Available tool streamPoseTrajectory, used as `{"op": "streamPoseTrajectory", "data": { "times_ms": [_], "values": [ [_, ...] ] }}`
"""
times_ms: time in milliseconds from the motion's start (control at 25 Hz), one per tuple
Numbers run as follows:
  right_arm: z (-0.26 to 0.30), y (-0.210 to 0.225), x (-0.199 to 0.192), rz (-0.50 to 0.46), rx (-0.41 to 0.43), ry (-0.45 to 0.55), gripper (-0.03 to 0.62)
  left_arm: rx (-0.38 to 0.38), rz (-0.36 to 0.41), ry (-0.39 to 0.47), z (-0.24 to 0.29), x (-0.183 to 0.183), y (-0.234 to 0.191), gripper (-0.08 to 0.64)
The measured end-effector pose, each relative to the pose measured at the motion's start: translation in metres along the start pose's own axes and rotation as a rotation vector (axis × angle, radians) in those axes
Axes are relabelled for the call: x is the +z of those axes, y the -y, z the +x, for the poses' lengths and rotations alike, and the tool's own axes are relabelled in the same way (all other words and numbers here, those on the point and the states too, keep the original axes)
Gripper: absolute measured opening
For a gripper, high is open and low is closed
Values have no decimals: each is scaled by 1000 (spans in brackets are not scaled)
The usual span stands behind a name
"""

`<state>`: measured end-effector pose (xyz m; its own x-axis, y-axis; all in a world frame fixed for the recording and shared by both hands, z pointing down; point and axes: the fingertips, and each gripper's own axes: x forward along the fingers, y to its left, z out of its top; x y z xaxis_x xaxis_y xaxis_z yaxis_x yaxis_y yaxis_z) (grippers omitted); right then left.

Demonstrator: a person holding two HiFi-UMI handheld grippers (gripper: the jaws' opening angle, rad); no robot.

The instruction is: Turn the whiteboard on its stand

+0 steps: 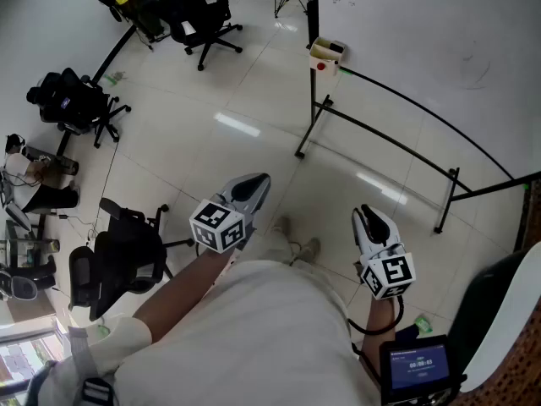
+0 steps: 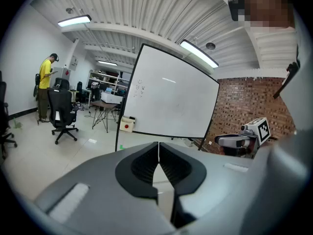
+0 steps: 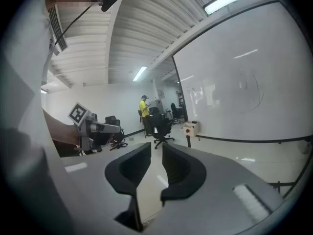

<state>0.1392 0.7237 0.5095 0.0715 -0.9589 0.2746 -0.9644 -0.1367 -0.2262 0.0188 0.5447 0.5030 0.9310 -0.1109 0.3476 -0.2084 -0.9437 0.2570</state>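
The left gripper has its fingers pressed together on nothing, while the right gripper shows a narrow gap between its fingers, also empty. The whiteboard is well ahead of both sets of fingertips, untouched, on its stand. Shut fingers can probably only push, so the board might swing unevenly. The small box at its lower corner could be knocked off as it turns.

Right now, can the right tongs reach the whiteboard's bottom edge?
Probably not yet: the right tongs hang short of the whiteboard, with floor between them. Nothing blocks the way, so a step forward should do.
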Motion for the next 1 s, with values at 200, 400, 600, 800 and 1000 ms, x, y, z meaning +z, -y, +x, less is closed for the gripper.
{"op": "streamPoseTrajectory", "data": {
  "times_ms": [200, 400, 600, 800, 1000],
  "values": [
    [19, -7, 0, -23, 20, -7, 69, 19, -18, 4, -7, -5, -16, 25],
    [35, -21, 4, -39, 50, -18, 69, 40, -38, 8, -17, -9, -31, 25],
    [56, -33, 9, -58, 71, -39, 69, 60, -52, 36, -25, -1, -54, 25],
    [89, -49, 22, -72, 91, -42, 68, 87, -70, 51, -41, 4, -87, 25],
    [130, -79, 41, -67, 131, -27, 67, 127, -91, 71, -64, 10, -129, 25]
  ]
}}
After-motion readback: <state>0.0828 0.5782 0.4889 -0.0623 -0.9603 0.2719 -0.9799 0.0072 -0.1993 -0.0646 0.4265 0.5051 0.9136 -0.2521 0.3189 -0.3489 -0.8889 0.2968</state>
